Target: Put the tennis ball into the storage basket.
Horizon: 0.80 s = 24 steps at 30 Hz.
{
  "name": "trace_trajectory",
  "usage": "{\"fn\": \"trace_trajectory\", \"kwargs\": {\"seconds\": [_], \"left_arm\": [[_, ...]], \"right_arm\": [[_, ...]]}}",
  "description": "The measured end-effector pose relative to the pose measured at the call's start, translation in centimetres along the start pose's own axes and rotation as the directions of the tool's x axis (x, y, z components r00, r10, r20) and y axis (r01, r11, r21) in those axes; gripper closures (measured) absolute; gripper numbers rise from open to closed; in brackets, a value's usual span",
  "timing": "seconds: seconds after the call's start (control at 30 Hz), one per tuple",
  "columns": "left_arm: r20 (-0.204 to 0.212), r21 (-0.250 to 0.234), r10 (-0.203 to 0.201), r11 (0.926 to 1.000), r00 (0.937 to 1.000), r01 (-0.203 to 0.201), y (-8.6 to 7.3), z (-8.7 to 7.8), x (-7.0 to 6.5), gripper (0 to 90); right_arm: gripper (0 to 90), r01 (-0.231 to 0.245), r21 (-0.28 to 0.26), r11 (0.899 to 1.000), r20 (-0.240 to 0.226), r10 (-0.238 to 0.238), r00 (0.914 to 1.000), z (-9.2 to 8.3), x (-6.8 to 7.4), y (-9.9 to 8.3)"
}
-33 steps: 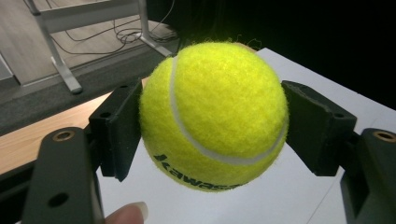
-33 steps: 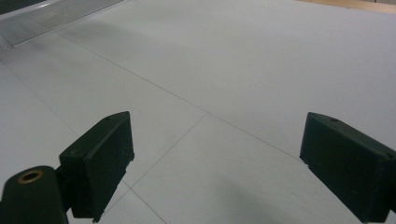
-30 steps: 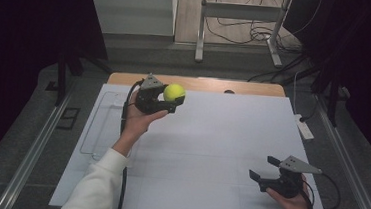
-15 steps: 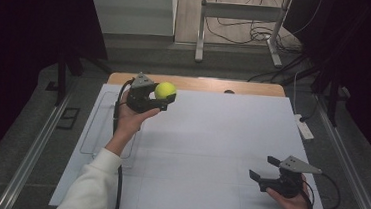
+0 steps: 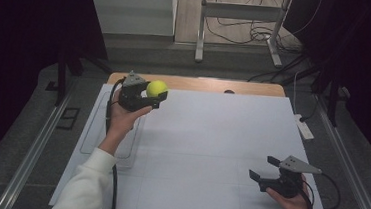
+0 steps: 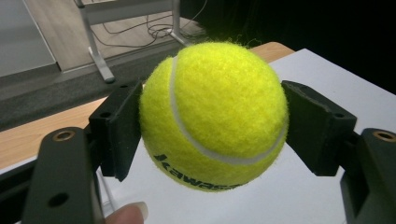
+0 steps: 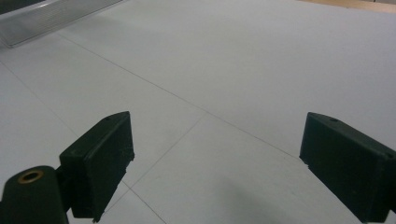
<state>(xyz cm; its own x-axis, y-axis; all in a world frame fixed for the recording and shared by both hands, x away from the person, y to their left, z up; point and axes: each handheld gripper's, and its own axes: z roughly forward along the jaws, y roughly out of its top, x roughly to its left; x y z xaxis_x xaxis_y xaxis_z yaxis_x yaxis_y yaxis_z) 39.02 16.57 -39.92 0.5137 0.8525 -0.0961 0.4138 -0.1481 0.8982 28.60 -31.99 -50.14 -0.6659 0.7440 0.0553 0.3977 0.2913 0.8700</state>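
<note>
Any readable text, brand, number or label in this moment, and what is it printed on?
"KAWASAKI": black print low on the tennis ball clamped in the left claw; its last letters curve out of sight, so the ending is my reading.
Nothing else readable.

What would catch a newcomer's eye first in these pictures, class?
A fuzzy yellow-green tennis ball stands out, clamped between the black jaws of the left gripper, held above the white table's far left corner. At the near right, the right gripper is open over bare white surface.
</note>
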Motion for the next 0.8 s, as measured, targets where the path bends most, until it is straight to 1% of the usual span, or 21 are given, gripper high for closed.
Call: {"fn": "trace_trajectory", "kwargs": {"seconds": [0.4, 0.8], "left_arm": [[-0.038, 0.012, -0.02, 0.9997, 0.9991, 0.021, -0.4, -0.3, 1.5, 26.7], [-0.088, 0.023, -0.044, 0.9987, 0.9951, 0.046, -0.9, -0.9, 3.3, 26.7]], "right_arm": [[10.0, -0.002, -0.001, 1.0, 0.002, 0.002, 1.0, 0.0, 0.0, 0.0], [10.0, -0.001, -0.003, 1.0, 0.004, 0.001, 1.0, -0.1, 0.0, 0.0]]}}
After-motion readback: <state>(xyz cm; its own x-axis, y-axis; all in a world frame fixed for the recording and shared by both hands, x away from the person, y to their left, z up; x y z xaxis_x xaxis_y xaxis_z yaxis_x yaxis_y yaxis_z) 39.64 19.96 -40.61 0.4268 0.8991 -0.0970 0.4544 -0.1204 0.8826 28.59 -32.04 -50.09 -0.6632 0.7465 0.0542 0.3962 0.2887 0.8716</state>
